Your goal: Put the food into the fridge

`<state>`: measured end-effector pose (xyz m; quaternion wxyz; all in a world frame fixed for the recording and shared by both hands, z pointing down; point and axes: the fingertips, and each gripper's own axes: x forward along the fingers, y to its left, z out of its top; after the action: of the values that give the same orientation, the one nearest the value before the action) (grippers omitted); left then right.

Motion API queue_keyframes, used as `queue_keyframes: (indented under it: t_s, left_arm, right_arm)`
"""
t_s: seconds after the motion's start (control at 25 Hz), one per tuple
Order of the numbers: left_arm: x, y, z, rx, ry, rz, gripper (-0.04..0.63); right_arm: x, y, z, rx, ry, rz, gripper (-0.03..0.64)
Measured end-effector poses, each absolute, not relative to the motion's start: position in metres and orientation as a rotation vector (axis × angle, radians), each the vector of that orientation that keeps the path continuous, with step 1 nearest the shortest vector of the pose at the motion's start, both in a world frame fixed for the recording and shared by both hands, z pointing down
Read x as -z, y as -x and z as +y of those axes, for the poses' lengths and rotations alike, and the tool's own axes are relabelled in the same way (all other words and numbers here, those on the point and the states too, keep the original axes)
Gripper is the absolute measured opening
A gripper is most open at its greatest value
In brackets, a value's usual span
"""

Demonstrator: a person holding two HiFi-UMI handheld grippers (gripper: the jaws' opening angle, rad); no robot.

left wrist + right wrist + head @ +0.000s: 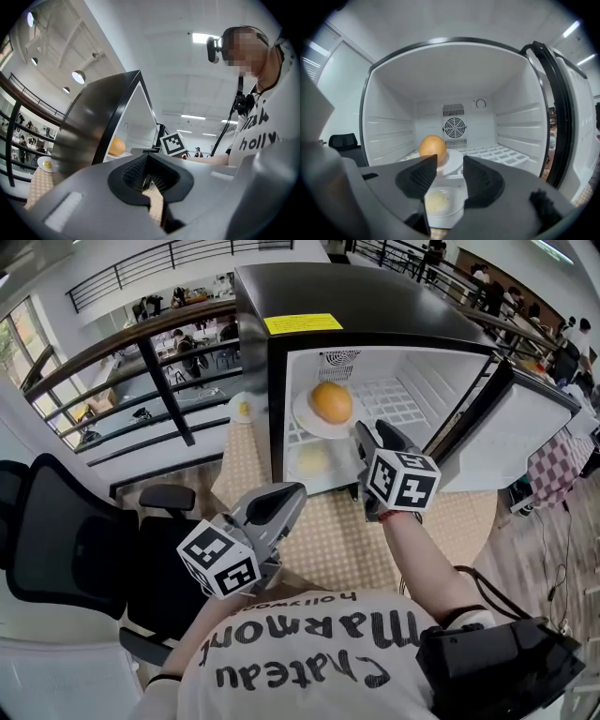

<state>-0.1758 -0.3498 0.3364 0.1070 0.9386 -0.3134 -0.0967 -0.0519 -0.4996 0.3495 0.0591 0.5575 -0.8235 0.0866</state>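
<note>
R gripper (450,164) open, L gripper (149,176) shut, both empty; food plate (243,408) left of fridge (375,296) prob. light, brittle: pinch rim, keep level.

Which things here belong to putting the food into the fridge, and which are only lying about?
Belong to the job: fridge, door open; round orange food on a plate inside; dish of pale food below it; small plate with yellow food beside the fridge.
Lying about: office chair; railing.

Black mesh office chair (56,531) left; dark metal balcony railing (161,381) behind; beige checkered tablecloth (328,554); white ceiling strip light (202,37).
</note>
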Motion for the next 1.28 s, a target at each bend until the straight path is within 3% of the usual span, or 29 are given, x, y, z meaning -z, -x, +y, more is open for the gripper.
queue_keyframes:
  t_s: [0.04,0.16,0.36,0.6,1.28]
  left_arm:
    - [-0.335,0.175,-0.346,0.279,-2.767,-0.937,0.005]
    - [-0.333,0.169,-0.336,0.27,-2.776,-0.98,0.005]
    - [-0.333,0.147,-0.318,0.307,-2.762,-1.079,0.005]
    - [-0.317,0.13,-0.291,0.371,-2.726,-1.152,0.005]
    - [-0.347,-0.015,-0.134,0.366,-2.656,-1.185,0.005]
  right_arm:
    - [-0.344,0.049,-0.494,-0.254,-1.687,-2.522,0.179]
    - [-0.327,0.035,-0.477,-0.204,-1.685,-2.609,0.053]
    - [-0.31,-0.003,-0.442,-0.108,-1.661,-2.69,0.026]
    - [-0.299,-0.025,-0.388,-0.134,-1.55,-2.773,0.015]
    - [-0.355,-0.175,-0.219,-0.273,-1.407,-2.718,0.015]
